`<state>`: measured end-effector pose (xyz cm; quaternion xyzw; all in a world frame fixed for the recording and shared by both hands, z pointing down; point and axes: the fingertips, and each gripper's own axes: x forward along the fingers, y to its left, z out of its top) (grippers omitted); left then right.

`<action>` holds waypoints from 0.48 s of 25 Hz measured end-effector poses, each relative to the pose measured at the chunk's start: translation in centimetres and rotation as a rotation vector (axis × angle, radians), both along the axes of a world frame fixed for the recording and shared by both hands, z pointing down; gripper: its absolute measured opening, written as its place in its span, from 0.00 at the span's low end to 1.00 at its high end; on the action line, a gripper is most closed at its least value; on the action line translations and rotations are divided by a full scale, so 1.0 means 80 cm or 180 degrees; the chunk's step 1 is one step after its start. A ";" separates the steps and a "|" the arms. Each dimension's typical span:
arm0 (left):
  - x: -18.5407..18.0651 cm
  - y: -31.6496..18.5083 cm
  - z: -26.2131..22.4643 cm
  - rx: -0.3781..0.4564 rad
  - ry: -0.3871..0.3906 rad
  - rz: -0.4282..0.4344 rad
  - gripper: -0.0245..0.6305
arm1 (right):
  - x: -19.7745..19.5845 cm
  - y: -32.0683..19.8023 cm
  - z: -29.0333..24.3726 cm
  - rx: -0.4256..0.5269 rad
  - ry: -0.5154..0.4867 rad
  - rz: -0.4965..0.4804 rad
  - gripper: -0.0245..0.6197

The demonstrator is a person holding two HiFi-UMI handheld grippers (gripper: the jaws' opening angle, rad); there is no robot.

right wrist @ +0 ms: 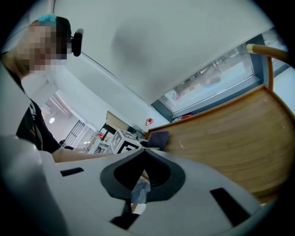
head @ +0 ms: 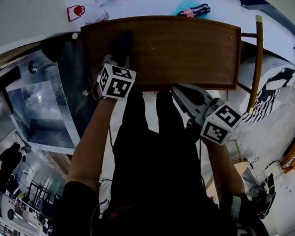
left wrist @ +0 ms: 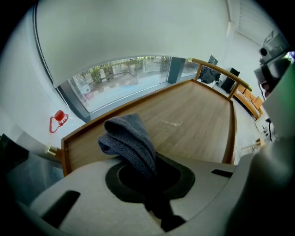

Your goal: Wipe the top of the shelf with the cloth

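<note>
Wooden shelf top (head: 183, 48) with a raised rim (head: 160, 84), upper centre of the head view.

My left gripper (left wrist: 140, 163) has its jaws clamped on the folded grey cloth (left wrist: 129, 138), at the shelf top's left end. My right gripper (right wrist: 143, 156) has its jaws closed on nothing, by the front edge. Risk: uneven pressure could snag the loose fold on the rim and pull the cloth free.

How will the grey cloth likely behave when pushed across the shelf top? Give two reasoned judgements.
Probably floppy: the cloth folds over itself in soft layers beyond the left gripper that pinches it, so it may bunch rather than slide flat. Likely light and not slippery: its ribbed knit looks grippy against the smooth wooden shelf top.
</note>
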<state>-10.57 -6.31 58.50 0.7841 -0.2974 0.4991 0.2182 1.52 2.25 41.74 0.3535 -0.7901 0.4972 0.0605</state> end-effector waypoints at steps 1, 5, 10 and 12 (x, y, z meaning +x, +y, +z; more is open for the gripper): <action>0.007 0.001 0.000 -0.0002 0.0005 0.0018 0.11 | 0.005 0.002 0.000 -0.0002 -0.0002 0.0021 0.05; 0.030 0.003 0.001 -0.0003 0.0019 0.0079 0.11 | 0.026 0.008 0.002 -0.0004 -0.0010 0.0094 0.05; 0.059 0.007 0.001 -0.0006 0.0024 0.0144 0.11 | 0.051 0.015 0.002 -0.0003 -0.0022 0.0178 0.05; 0.069 0.008 0.001 -0.0010 0.0023 0.0176 0.11 | 0.061 0.017 0.002 0.0002 -0.0027 0.0213 0.05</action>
